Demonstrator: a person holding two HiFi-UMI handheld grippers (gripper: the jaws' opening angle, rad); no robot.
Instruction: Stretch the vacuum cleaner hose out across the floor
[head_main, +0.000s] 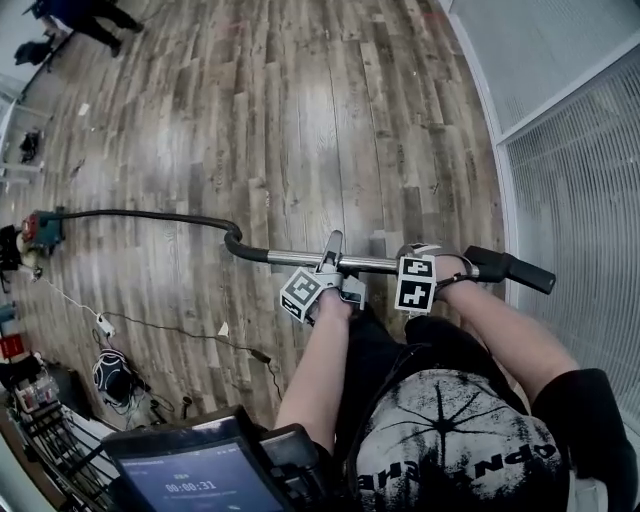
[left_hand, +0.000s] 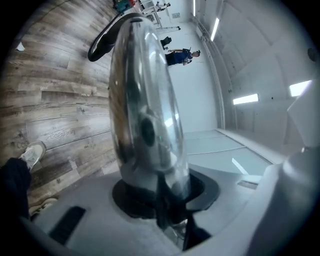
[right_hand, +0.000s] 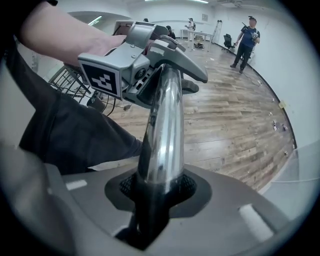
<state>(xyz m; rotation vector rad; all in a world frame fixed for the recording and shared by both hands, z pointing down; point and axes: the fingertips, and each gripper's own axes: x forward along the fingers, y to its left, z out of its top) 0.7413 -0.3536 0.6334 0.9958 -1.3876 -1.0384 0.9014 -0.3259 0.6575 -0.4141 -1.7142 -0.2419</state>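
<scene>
Nearest us, left hand-held gripper (head_main: 332, 258) and right hand-held gripper (head_main: 440, 268) both clamp the chrome wand (head_main: 375, 263); its hose (head_main: 150, 214) runs leftward, beyond our left.

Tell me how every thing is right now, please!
metal tube: held level above the floor.
hose: lying along the floor, near end lifted to the tube.
vacuum cleaner: sitting on the floor at the hose's far end.
right gripper: shut on the metal tube.
left gripper: jaws round the metal tube, grip unclear.
</scene>
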